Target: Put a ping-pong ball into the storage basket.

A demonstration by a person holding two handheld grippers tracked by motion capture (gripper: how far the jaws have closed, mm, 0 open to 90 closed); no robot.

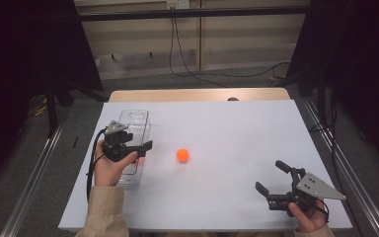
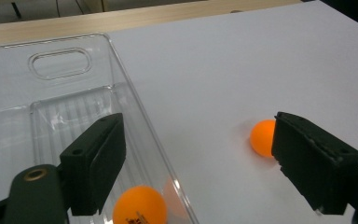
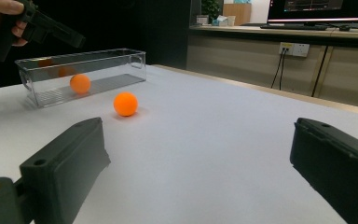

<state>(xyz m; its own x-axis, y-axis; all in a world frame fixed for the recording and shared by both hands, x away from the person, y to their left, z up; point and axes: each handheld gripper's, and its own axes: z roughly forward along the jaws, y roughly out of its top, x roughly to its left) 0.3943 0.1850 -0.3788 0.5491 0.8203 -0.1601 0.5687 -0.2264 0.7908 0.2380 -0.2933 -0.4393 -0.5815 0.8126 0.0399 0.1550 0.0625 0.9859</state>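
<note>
A white table (image 1: 227,128) is seen before a wood-panelled wall. A clear plastic bin (image 1: 139,121) serves as landmark: the left gripper (image 1: 137,145) is held above it, jaws wide apart and empty. One orange ball (image 2: 140,205) inside the bin is revealed by the left gripper view. Another orange ball (image 1: 182,155) lies just beside the bin. The right gripper (image 1: 272,177), spread wide and empty, is held well apart from the bin.
</note>
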